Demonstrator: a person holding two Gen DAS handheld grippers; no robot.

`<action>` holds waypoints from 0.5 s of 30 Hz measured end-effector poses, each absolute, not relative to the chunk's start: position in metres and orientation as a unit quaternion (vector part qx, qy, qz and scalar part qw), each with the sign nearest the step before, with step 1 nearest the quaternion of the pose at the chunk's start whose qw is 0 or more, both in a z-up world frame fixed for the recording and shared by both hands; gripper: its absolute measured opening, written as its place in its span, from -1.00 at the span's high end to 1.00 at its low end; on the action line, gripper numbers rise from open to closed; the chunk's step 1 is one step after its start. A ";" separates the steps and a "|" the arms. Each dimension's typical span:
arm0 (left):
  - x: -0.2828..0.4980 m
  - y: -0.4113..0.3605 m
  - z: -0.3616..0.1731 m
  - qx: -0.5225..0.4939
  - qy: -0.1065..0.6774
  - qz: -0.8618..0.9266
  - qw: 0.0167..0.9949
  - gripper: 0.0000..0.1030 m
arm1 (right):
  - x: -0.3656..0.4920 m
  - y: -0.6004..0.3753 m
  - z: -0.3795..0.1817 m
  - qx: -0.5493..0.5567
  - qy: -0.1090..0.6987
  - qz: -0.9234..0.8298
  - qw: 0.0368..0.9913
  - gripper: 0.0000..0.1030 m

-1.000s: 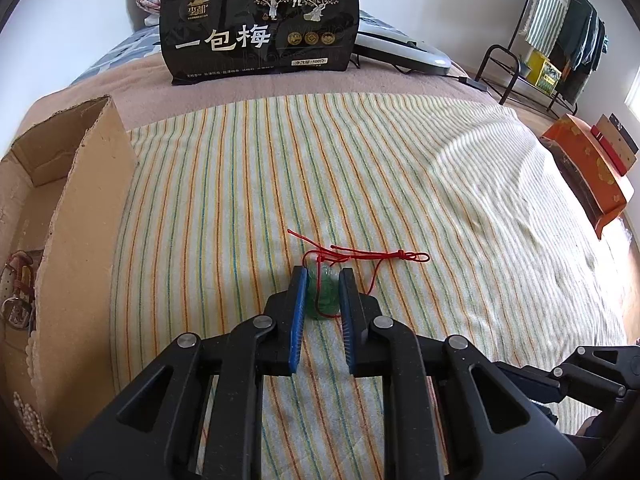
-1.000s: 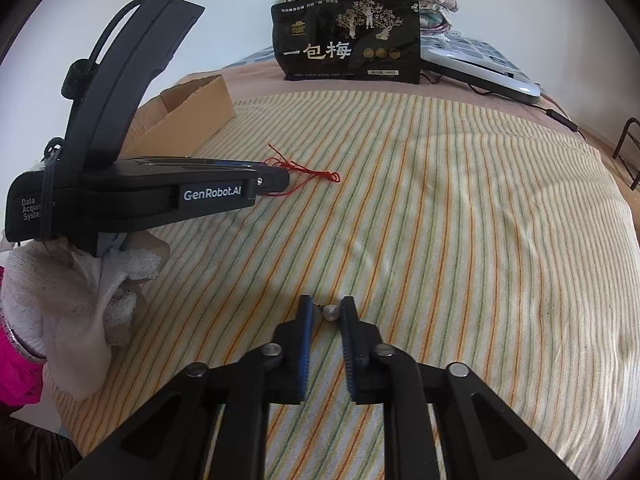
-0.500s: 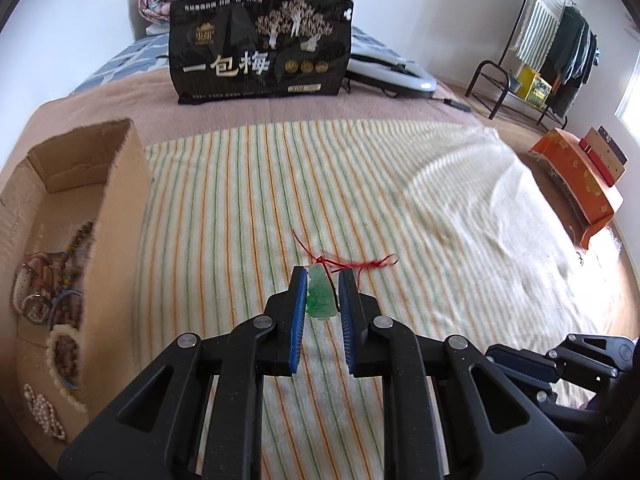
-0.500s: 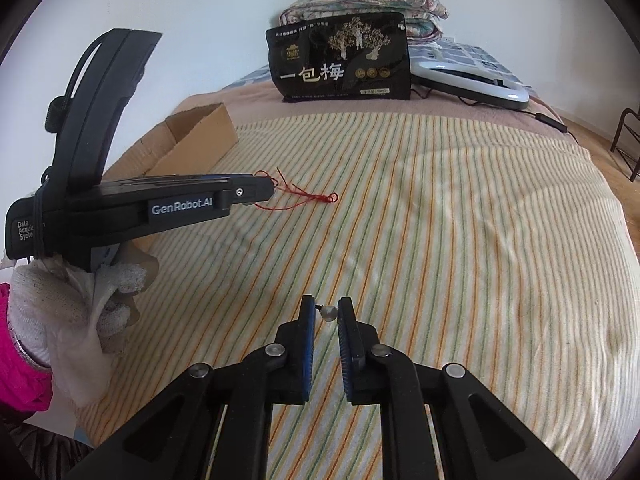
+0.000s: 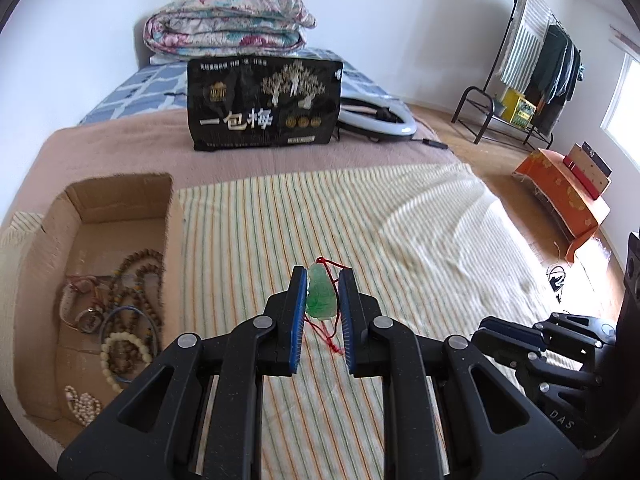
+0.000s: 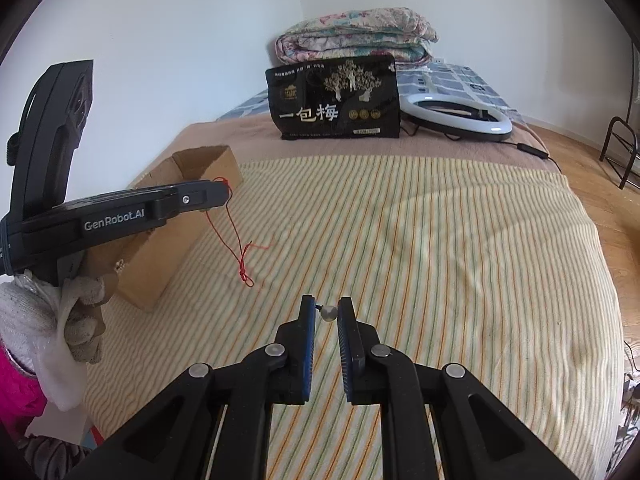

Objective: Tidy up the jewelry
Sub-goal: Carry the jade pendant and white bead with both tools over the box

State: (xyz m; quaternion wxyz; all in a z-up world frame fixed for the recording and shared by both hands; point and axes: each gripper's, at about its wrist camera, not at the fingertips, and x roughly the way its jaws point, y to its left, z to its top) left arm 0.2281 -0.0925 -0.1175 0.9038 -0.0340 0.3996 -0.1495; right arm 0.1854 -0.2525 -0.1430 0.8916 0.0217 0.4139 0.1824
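1. The left gripper [image 5: 323, 280] was clamped on a green carved pendant [image 5: 320, 296], which sat upright between the blue finger pads [image 5: 298, 312], clear of the striped blanket [image 5: 400, 224].
2. The pendant's red cord [image 6: 240, 256] hung from the fingertips in a loop, its knotted end dangling above the blanket, as the right wrist view showed.
3. The right gripper [image 6: 327, 312] pinched a small pearl earring [image 6: 329, 313]; the bead pressed against the right pad and its post pointed to the left pad.
4. At nine o'clock of the left gripper stood an open cardboard box [image 5: 120, 196] holding bead bracelets [image 5: 128, 320], necklaces and a watch.
5. The side of the left gripper carried white lettering "GenRobot.AI"; the body of the right one, seen at four o'clock in the left wrist view, showed "DAS".
6. At twelve o'clock stood a black bag [image 5: 264, 104] printed "一包梅" with gold trees; smaller print was unreadable.
7. Behind it lay a folded floral quilt [image 5: 228, 24], and at one o'clock a ring light [image 6: 456, 118].
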 end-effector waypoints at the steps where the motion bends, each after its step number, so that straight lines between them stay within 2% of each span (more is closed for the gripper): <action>1: 0.227 -0.091 -0.114 -0.033 0.397 -0.150 0.905 0.72 | 0.185 -0.252 -0.138 0.022 0.411 0.183 0.893 0.82; 15: 0.209 -0.043 -0.071 -0.035 0.364 -0.135 0.921 0.72 | 0.175 -0.225 -0.083 0.023 0.379 0.194 0.904 0.82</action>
